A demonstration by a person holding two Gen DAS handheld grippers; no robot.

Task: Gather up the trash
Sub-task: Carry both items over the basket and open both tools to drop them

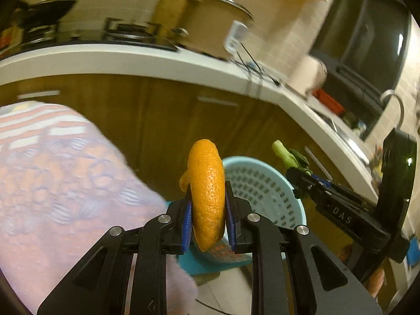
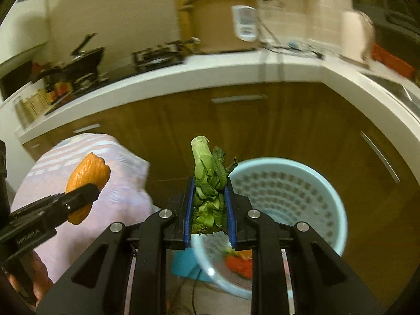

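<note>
Orange peel (image 1: 207, 197) sits clamped in your left gripper (image 1: 207, 210), vegetable scrap (image 2: 208, 189) in your right gripper (image 2: 208, 210); releasing short of the basket (image 2: 328, 183) risks floor spills.

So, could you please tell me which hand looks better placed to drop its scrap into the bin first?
Probably the right. Its tool, holding the greens, sits at the bin rim; the left tool, holding the peel, looks farther back.

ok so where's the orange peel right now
The orange peel is clamped in the left gripper, held up in front of the blue basket, left of the vegetable scrap.
</note>
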